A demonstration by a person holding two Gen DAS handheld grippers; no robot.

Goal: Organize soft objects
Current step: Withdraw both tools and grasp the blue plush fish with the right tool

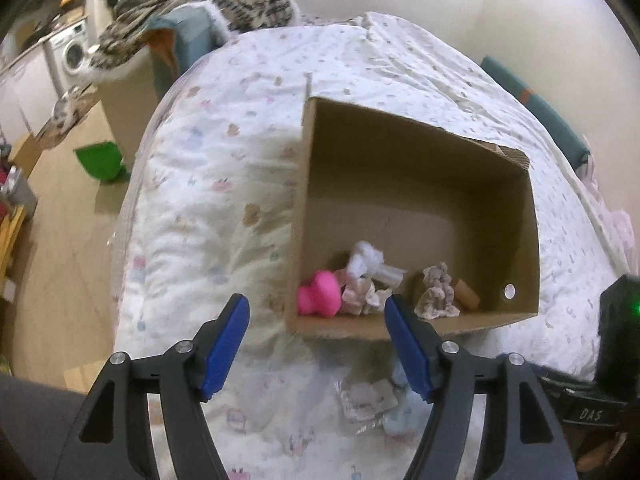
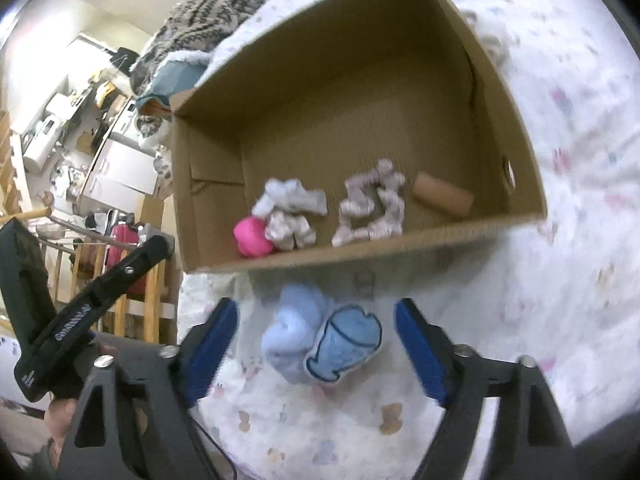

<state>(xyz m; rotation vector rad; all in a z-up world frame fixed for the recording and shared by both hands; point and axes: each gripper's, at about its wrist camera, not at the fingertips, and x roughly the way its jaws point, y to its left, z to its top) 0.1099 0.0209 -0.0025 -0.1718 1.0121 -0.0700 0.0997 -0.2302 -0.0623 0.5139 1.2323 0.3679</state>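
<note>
A cardboard box (image 2: pixel 360 92) sits open-topped on a patterned quilt (image 2: pixel 560 280), filling the upper middle of the right wrist view; its near wall runs across the frame just above centre, tilted slightly up to the right. Along that near wall inside lie a pink toy (image 2: pixel 252 236) at the left corner, a white bundle (image 2: pixel 288 200), a speckled cloth twist (image 2: pixel 372 208) and a tan roll (image 2: pixel 442 199) whose long axis slants down to the right; the far two thirds of the box floor is bare. Outside the box, just below its near wall, a blue plush (image 2: pixel 292 332) and a flat blue fish-shaped patch (image 2: pixel 348 340) lie touching on the quilt, the patch's long axis running from lower left to upper right. The right gripper (image 2: pixel 316 344) has its tongs wide apart on either side of the pair, the pads clear of both. In the left wrist view the left gripper (image 1: pixel 316 344) also stands apart with nothing between its pads, below the box's near left corner; the quilt edge drops to the wood floor (image 1: pixel 60 240) at the left.
</note>
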